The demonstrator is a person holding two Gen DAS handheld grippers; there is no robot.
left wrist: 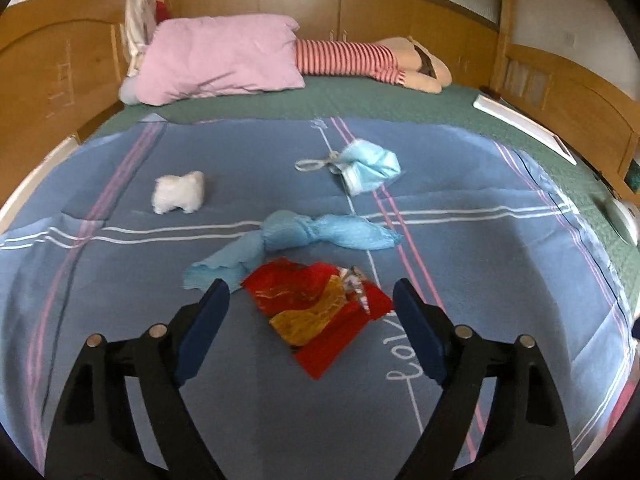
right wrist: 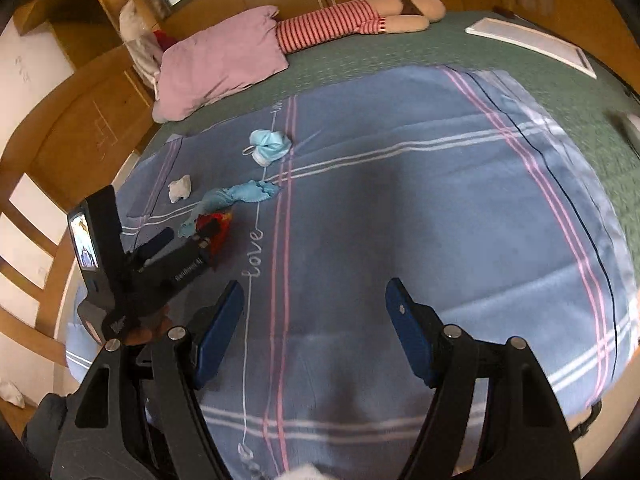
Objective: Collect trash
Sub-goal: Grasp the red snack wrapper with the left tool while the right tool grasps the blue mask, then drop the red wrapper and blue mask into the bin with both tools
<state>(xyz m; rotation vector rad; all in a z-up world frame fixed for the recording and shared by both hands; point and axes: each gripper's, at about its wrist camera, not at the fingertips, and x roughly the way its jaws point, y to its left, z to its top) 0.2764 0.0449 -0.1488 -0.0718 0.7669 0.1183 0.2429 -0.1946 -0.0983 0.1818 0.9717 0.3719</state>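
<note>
left wrist view puts your left gripper (left wrist: 310,304) low over the blue blanket (left wrist: 480,240), jaws spread wide, the red wrapper (left wrist: 320,316) lying between its fingertips, untouched. your right gripper (right wrist: 314,304) gapes empty over bare blanket, well apart from it.

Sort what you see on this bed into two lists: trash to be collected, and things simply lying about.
Trash to collect:
- red snack wrapper, between the left gripper and its open jaws
- twisted blue paper
- crumpled face mask
- white tissue wad

Just lying about:
- pink pillow
- striped plush toy
- white board
- blue blanket
</note>
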